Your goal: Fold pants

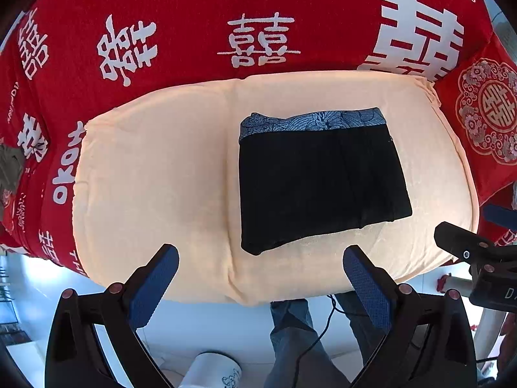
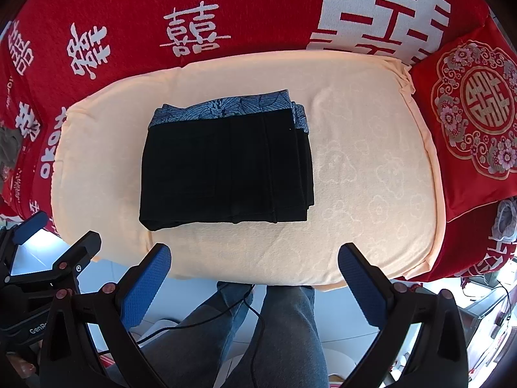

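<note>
The left tongs (image 1: 260, 258) stand with their 2 blue-padded fingers (image 1: 155, 284) wide apart and nothing between them, hovering over the near edge of the peach-coloured towelling cushion (image 1: 155, 177). The right tongs (image 2: 255, 257) are likewise spread, empty, held above the same near edge; their blue pads (image 2: 362, 284) touch no cloth. In the right wrist view the left tongs show at the left edge, and in the left wrist view the right tongs show at the right edge, so the 2 tools sit side by side.

Beyond the fingertips lie the black folded pants with a blue patterned waistband (image 2: 226, 171), a neat rectangular stack flat on the cushion, waistband on the far side, several layered edges visible along the right side. Neither tool touches them.

The cushion rests on a red bedspread printed with white characters (image 1: 194, 9). A red embroidered pillow with a round floral emblem (image 2: 468, 119) sits just beside the cushion's right end. Below the tools are the person's legs in blue jeans (image 2: 284, 339), with a thin black cable (image 2: 255, 313) running across them, over pale floor tiles (image 1: 210, 323).
</note>
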Demonstrator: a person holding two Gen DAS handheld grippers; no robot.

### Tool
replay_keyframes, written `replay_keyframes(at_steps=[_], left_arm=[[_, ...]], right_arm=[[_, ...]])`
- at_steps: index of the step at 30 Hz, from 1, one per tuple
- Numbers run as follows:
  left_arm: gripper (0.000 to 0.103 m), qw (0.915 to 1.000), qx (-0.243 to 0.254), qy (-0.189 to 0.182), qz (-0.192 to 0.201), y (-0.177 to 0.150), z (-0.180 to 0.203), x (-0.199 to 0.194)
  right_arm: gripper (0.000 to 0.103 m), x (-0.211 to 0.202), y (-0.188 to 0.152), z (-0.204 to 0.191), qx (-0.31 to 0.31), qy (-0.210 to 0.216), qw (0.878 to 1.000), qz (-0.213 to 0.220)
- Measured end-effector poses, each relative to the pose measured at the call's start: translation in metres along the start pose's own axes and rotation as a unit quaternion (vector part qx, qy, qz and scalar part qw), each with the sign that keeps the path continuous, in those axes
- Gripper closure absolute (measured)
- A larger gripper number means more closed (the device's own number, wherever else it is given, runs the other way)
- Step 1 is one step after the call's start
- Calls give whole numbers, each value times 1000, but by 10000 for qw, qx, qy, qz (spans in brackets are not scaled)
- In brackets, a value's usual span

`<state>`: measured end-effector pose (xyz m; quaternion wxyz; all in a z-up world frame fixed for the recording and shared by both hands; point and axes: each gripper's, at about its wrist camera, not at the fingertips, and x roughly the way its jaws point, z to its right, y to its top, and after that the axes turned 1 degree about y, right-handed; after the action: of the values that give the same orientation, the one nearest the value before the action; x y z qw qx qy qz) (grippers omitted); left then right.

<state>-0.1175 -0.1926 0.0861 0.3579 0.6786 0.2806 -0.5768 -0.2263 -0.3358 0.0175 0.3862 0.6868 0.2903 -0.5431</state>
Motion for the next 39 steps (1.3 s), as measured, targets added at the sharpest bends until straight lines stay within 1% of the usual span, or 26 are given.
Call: replay_keyframes(at_steps=[8, 17, 28, 39], left_arm=[[1, 10000, -23, -24, 12, 0, 2, 0], [1, 9999, -123, -20, -7, -1, 2, 5], [1, 9996, -280, -28, -62, -2, -2, 9], [1, 9995, -320, 29, -58, -2, -4, 11]], right_arm=[[0, 4, 11, 0, -166, -10, 9999, -39], [0, 8, 16, -1, -263, -28, 9996, -102], [0, 12, 17, -1, -283, -39, 9995, -166], [0, 15, 16, -2, -292, -46, 9994, -185]])
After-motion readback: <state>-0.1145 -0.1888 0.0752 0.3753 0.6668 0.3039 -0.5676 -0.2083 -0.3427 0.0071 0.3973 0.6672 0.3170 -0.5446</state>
